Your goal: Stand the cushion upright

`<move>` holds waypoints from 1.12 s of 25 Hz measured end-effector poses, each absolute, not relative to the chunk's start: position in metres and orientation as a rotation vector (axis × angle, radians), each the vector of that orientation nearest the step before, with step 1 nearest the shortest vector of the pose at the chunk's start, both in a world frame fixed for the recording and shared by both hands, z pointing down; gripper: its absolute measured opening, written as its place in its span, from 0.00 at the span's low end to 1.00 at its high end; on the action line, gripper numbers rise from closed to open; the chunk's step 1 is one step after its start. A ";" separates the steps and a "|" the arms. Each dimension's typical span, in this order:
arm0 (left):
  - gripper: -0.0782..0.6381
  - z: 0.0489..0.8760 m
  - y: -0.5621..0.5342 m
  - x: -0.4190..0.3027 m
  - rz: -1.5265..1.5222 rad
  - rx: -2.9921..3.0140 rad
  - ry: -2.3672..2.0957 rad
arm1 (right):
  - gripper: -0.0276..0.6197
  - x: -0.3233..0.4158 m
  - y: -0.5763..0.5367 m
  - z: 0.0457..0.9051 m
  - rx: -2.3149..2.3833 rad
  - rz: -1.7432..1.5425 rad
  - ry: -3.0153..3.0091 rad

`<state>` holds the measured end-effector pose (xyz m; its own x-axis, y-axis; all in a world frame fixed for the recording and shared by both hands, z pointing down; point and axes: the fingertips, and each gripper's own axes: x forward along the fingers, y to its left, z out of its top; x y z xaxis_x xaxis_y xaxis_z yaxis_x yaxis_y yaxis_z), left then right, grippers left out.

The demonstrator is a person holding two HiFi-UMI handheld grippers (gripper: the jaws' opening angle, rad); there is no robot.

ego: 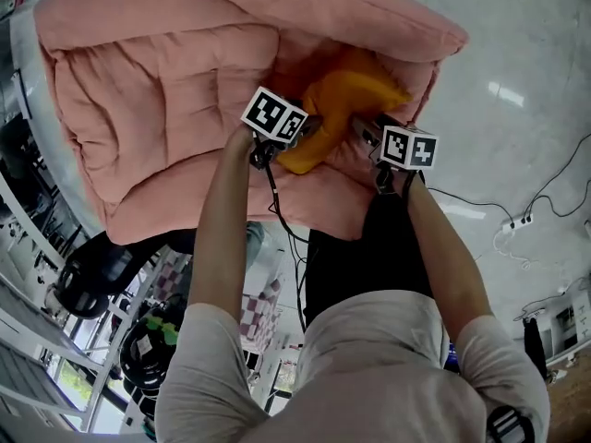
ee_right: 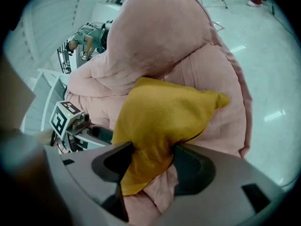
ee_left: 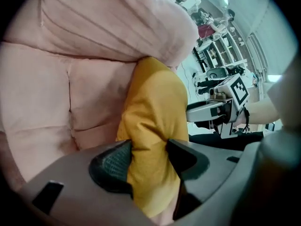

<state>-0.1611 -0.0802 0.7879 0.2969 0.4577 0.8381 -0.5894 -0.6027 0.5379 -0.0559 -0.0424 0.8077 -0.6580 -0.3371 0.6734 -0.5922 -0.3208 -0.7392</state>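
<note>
Cushion [ego: 346, 100], yellow, lies slumped at the 3 o'clock side of the pink padded seat [ego: 166, 90], tucked against its puffy wall. Your left tongs [ee_left: 149, 157] pinch its 8 o'clock end and your right tongs [ee_right: 153, 161] its 5 o'clock edge. With both clamped on fabric, you seem set to tip it up without folding.

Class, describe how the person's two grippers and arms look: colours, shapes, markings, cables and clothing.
Left gripper and right gripper are alike: smooth grey bodies, two black jaws with ribbed pads, and a white cube with black square markers on top. A black cable hangs from the left one. The person wears a pale short-sleeved shirt; forearms are bare.
</note>
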 end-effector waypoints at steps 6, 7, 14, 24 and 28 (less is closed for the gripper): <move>0.47 0.763 -0.074 -0.160 1.516 1.688 -0.151 | 0.47 -0.053 -0.036 0.784 1.211 2.035 -1.726; 0.46 0.758 -0.073 -0.160 1.509 1.698 -0.157 | 0.47 -0.054 -0.035 0.779 1.214 2.023 -1.736; 0.46 0.712 -0.068 -0.166 1.468 1.823 -0.213 | 0.46 -0.060 -0.039 0.726 1.270 1.831 -1.896; 0.46 0.662 -0.060 -0.192 1.288 1.991 -0.453 | 0.45 -0.080 -0.055 0.661 1.284 1.447 -2.155; 0.45 0.646 -0.061 -0.200 1.097 2.016 -0.610 | 0.44 -0.089 -0.072 0.634 1.265 1.264 -2.248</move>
<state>-0.2002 -0.0610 0.6457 0.5195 -0.0550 0.8527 -0.6957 -0.6066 0.3847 -0.0892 -0.0716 0.6344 -0.5830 -0.5599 0.5887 -0.7940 0.2388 -0.5591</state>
